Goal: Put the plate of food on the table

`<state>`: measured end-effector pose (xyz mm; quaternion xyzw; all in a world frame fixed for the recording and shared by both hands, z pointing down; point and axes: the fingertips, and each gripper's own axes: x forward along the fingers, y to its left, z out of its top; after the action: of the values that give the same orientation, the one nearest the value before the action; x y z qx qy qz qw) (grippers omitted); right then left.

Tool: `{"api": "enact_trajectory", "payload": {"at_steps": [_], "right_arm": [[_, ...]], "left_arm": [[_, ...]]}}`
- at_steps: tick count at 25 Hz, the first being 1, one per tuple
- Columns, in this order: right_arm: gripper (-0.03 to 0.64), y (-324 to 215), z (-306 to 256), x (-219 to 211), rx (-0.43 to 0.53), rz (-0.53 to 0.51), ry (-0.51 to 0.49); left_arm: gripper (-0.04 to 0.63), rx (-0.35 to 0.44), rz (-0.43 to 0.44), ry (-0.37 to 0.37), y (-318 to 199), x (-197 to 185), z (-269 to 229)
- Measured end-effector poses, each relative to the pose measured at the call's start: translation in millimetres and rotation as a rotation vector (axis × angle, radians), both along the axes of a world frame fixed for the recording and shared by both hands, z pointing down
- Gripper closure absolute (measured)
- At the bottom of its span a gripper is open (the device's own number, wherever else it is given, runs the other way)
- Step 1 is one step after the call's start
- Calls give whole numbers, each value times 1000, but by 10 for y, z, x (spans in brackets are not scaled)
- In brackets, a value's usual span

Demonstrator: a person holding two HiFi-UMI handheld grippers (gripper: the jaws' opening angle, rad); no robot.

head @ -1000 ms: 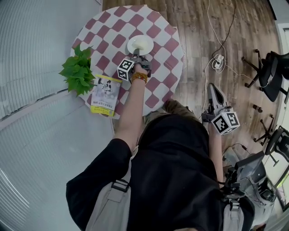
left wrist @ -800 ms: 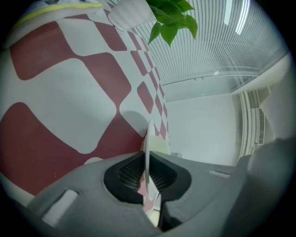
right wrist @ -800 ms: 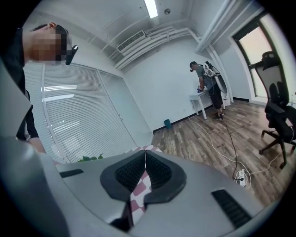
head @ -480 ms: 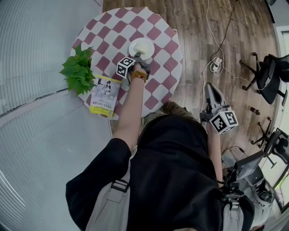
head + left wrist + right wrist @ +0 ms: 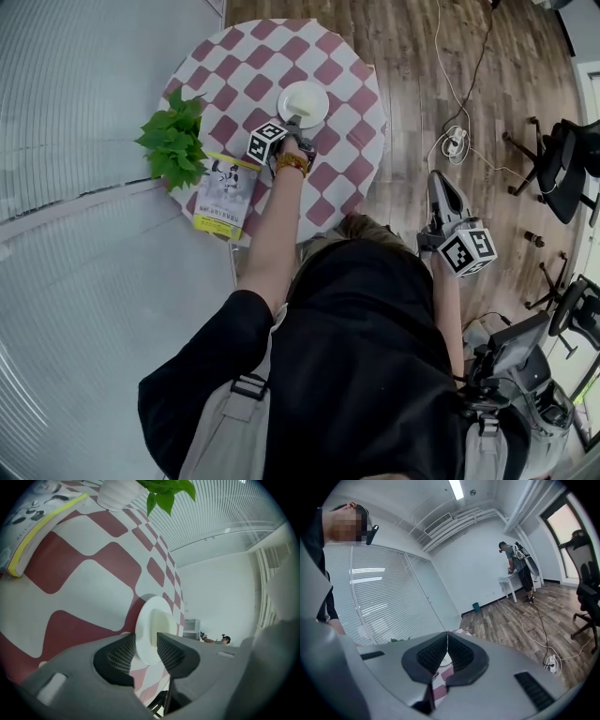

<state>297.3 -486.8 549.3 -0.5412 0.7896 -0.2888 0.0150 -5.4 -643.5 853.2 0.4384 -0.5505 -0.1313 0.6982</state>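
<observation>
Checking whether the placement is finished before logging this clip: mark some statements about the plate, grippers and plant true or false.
The plate rests on the checkered table. True.
The left gripper clamps the plate. False: its jaws have just been opening; the rim stands between them, unpressed.
The right gripper has its jaws shut with nothing between them. True.
The plant stands on the floor. False: it is on the table, beside the booklet.

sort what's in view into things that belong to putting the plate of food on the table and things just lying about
Job in hand:
- plate of food, resting on the table
- left gripper, jaws just opened, plate rim between them

Lying about:
- potted plant
- booklet
- right gripper, shut and empty
- office chair
- power strip
</observation>
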Motion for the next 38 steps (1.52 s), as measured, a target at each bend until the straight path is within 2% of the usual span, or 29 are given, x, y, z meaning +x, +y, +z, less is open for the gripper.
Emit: {"api": "enact_trajectory", "payload": {"at_steps": [4,8,13,18,21,24,29,34,38], "right_arm": [[604,86,-16,-96,10,-17,-11],[604,202,-16,-218,12,-34,-35],[604,332,32,-539,-7,-82,-68],[604,452,136,-1183,-22,-188,-77],[604,587,135,-1598,-22,-279,-72],[604,733,63,-2020,-12,-378,-86],[604,982,18,-2485,-8,-464,-55],[604,1331,-149,-2862,42,-519,-30],[604,1584,-209,-2994,54,-538,-17]], "left_arm": [[468,19,-16,50,156,-8,-105],[468,39,-10,53,387,-40,-186],[468,48,97,13,1017,-122,-276],[468,4,76,-20,1857,-541,-172],[468,4,81,-24,2312,-698,-233],[469,18,29,-55,2715,-972,-392],[486,113,-68,-64,3043,-1381,-776],[567,280,-103,-181,3247,-1907,-1433],[580,398,-116,-236,3434,-2113,-1952]]}}
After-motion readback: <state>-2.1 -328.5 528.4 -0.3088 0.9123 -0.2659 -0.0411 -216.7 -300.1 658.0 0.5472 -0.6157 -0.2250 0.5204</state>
